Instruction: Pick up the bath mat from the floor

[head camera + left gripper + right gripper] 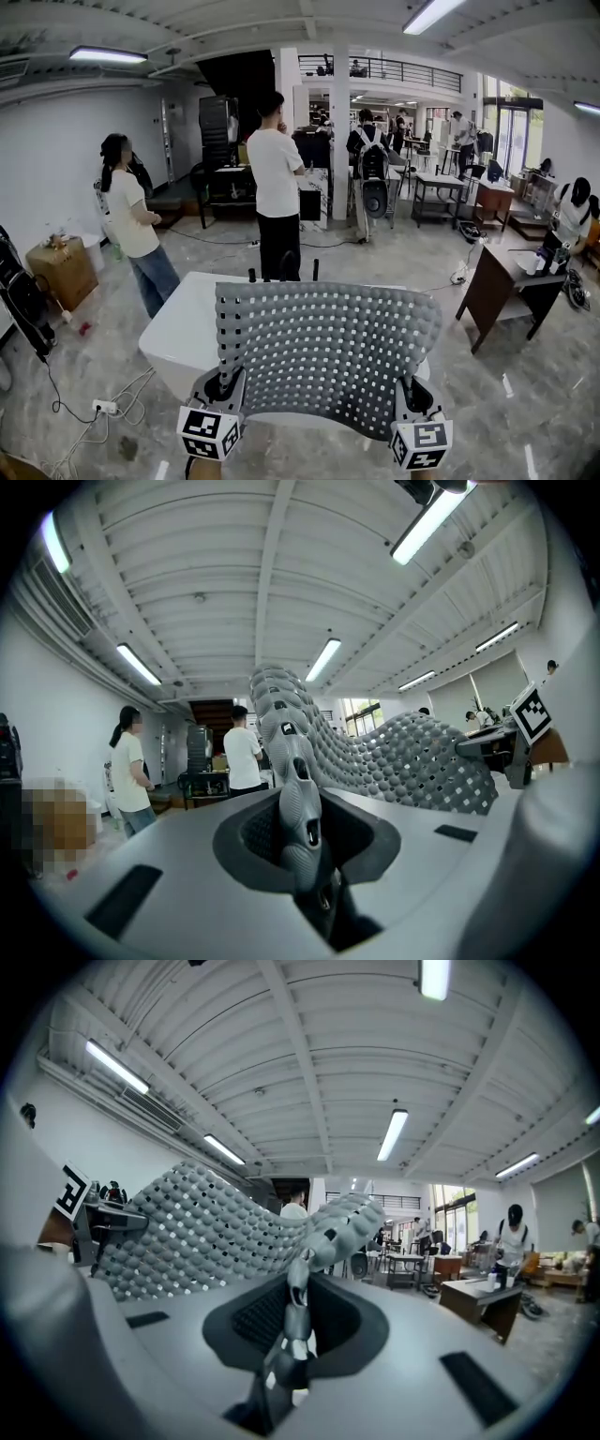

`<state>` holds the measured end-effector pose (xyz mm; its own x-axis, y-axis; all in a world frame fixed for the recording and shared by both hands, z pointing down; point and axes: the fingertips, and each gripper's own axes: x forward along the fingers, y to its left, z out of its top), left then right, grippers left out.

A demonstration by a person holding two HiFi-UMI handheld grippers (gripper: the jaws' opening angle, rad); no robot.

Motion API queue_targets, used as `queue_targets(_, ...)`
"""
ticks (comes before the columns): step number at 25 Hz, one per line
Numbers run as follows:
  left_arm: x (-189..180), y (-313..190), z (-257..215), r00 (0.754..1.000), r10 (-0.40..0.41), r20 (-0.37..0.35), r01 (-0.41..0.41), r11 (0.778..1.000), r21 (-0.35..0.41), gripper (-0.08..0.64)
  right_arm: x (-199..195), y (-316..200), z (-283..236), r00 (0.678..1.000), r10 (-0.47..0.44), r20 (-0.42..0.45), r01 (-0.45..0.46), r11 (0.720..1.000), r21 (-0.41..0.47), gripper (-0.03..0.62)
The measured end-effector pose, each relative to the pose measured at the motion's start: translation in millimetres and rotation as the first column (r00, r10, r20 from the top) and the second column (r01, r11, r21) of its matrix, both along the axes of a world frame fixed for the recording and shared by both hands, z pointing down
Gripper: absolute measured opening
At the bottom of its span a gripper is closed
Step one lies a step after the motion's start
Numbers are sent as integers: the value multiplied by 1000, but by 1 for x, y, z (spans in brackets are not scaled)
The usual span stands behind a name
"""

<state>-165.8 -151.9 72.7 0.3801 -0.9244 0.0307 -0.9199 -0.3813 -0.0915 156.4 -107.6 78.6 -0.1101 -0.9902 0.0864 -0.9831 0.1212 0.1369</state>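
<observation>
The bath mat is a grey pebbled sheet with many small holes, held up in the air in front of me, spread between both grippers. My left gripper is shut on its lower left corner, and in the left gripper view the mat's edge runs pinched between the jaws. My right gripper is shut on the lower right corner; in the right gripper view the mat arcs leftward from the pinched edge. The mat's top edge sags in the middle.
A white bathtub stands just behind the mat. Two people stand beyond it. A brown desk is at the right, a cardboard box and a floor power strip at the left.
</observation>
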Motion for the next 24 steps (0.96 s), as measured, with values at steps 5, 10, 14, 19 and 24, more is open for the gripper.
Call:
queue_targets(5, -6, 3, -1, 1000, -6, 11, 6, 1000, 0, 64, -8, 3, 0, 1000, -1, 2, 1, 1000, -4, 66)
queue_targets(10, -11, -1, 3, 1000, -7, 15, 7, 1000, 11, 64, -11, 0, 4, 1000, 9, 0, -9, 1000, -8, 66)
queue_targets(14, -10, 1, 4, 1000, -2, 15, 2, 1000, 12, 64, -10, 2, 2, 1000, 16, -3, -16, 1000, -5, 66)
queue_targets(19, -15, 3, 5, 1000, -9, 1, 9, 1000, 6, 64, -15, 4, -1, 1000, 13, -6, -13, 1000, 0, 66)
queue_targets(24, -22, 5, 7, 1000, -9, 8, 8, 1000, 3, 64, -23, 5, -3, 1000, 8, -18, -8, 1000, 0, 66)
